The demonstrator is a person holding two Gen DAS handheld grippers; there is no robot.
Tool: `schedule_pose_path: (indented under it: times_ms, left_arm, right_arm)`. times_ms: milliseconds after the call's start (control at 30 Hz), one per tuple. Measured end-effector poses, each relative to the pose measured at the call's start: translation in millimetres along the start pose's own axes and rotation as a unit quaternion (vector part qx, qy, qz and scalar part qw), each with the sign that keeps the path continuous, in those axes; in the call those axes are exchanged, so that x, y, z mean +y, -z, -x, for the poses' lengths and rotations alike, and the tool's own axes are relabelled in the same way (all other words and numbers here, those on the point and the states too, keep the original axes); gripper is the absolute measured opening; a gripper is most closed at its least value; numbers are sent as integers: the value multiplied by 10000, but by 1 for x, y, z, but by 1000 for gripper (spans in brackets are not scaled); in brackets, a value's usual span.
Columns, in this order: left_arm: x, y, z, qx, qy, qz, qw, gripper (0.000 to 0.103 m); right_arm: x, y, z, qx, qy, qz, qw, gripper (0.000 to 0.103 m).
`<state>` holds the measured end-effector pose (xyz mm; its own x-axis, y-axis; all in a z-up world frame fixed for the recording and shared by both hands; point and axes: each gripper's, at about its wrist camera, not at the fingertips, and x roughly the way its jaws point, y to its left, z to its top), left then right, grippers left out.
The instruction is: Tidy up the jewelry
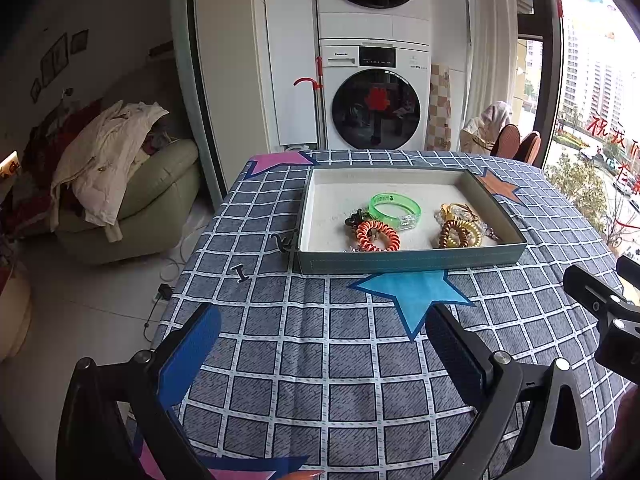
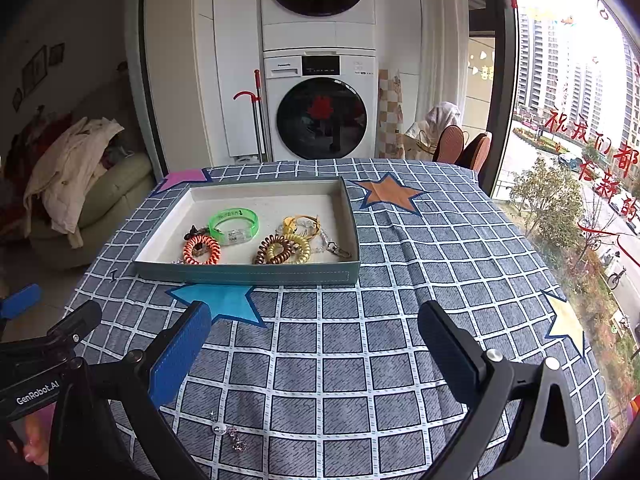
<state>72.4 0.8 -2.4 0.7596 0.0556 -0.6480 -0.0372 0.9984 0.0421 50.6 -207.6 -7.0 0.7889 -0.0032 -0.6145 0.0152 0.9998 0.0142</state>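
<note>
a small silvery clear-beaded trinket [image 2: 230, 436] lies loose on the blue checked tabletop [image 2: 360, 360], just below the right claw [image 2: 316, 340], whose fingers stand wide and empty. the left claw [image 1: 320, 344] gapes wide too. two small black clips [image 1: 240, 273] lie beside the shallow grey-green tray [image 2: 256, 274], which holds a translucent green bangle [image 2: 234, 225], an orange coil tie [image 2: 202, 250], and brown and yellow coils [image 2: 284, 250].
</note>
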Motion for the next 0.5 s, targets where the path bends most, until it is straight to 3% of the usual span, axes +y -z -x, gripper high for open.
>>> schedule_pose_path:
  times_ms: [500]
  left_arm:
    - [3, 0, -1, -20, 63, 25, 10000, 103]
  right_arm:
    - [0, 2, 0, 38, -4, 2, 10000, 103]
